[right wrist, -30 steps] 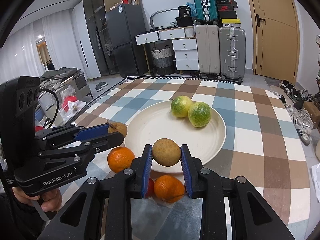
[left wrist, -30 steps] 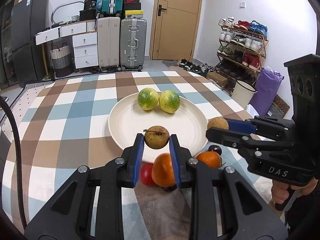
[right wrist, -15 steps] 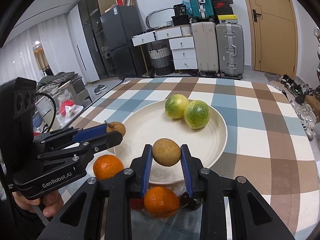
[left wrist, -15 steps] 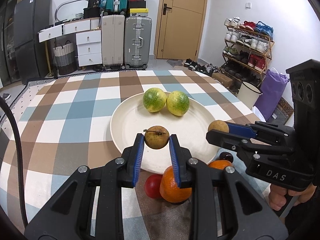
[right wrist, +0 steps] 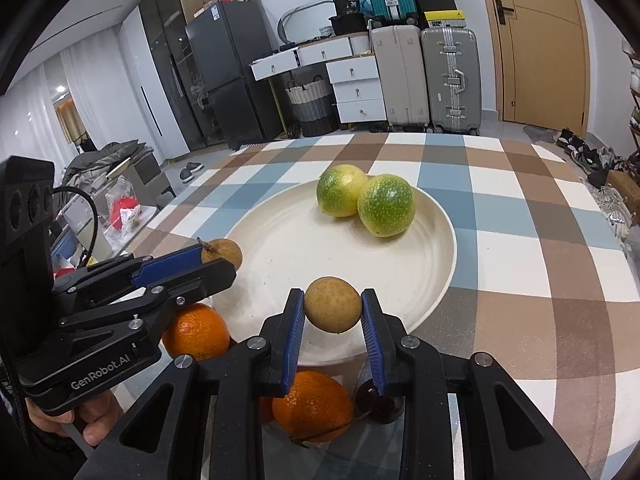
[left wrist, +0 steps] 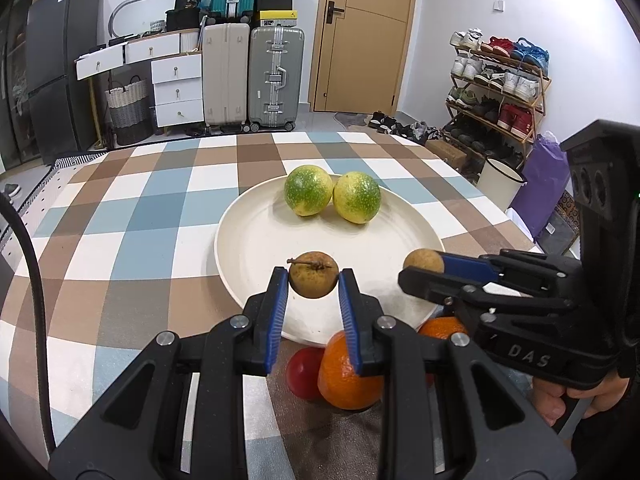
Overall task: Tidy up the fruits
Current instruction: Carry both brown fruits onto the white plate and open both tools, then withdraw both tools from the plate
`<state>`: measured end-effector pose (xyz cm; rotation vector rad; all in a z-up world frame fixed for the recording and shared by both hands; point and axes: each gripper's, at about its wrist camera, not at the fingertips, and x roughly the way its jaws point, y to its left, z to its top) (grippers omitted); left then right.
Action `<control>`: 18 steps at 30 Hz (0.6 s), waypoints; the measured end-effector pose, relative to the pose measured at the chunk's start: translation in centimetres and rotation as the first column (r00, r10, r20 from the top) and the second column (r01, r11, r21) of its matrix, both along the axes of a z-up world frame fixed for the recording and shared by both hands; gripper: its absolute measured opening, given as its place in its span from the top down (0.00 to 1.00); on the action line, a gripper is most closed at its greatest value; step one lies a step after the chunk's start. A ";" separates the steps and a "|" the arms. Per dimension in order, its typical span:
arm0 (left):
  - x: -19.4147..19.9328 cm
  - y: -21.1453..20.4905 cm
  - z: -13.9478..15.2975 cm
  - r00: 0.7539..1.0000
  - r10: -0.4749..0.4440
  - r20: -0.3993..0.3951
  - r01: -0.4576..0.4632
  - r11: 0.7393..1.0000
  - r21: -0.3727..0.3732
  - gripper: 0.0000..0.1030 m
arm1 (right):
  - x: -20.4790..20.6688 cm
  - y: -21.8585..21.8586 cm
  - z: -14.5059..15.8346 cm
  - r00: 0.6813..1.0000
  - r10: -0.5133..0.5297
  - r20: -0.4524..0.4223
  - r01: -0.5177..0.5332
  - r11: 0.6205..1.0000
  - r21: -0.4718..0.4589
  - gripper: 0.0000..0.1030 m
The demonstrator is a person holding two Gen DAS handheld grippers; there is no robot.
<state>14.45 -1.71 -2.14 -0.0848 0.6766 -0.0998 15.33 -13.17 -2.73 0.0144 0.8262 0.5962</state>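
My left gripper (left wrist: 313, 280) is shut on a small brown stemmed fruit (left wrist: 313, 274) above the near rim of the cream plate (left wrist: 256, 240). My right gripper (right wrist: 333, 310) is shut on a second brown fruit (right wrist: 333, 309), likewise over the plate's (right wrist: 436, 240) near edge. Each gripper shows in the other's view: the right gripper (left wrist: 424, 266) at the right, the left gripper (right wrist: 220, 256) at the left. Two green-yellow fruits (left wrist: 332, 196) (right wrist: 366, 202) lie side by side at the plate's far side.
On the checked tablecloth (left wrist: 120, 216) in front of the plate lie two oranges (right wrist: 312, 400) (right wrist: 196, 332), a red fruit (left wrist: 304, 372) and a dark small fruit (right wrist: 370, 398). Suitcases, drawers and a shoe rack stand beyond the table's far edge.
Both grippers have moved forward and down toward the plate with their brown fruits still gripped; the plate and green fruits look nearer. The loose oranges have slipped lower in view.
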 end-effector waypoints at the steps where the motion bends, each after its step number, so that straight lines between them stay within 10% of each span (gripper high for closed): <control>1: 0.0 0.0 -0.1 1.000 -0.001 0.000 0.001 1.000 0.000 0.78 | 0.1 0.1 -0.1 1.000 0.003 -0.004 -0.003 1.000 0.001 0.72; 18: 0.1 -0.1 -0.2 1.000 0.001 -0.003 -0.001 1.000 -0.008 0.76 | 0.0 -0.6 0.4 0.999 -0.034 0.029 0.034 0.999 0.021 0.47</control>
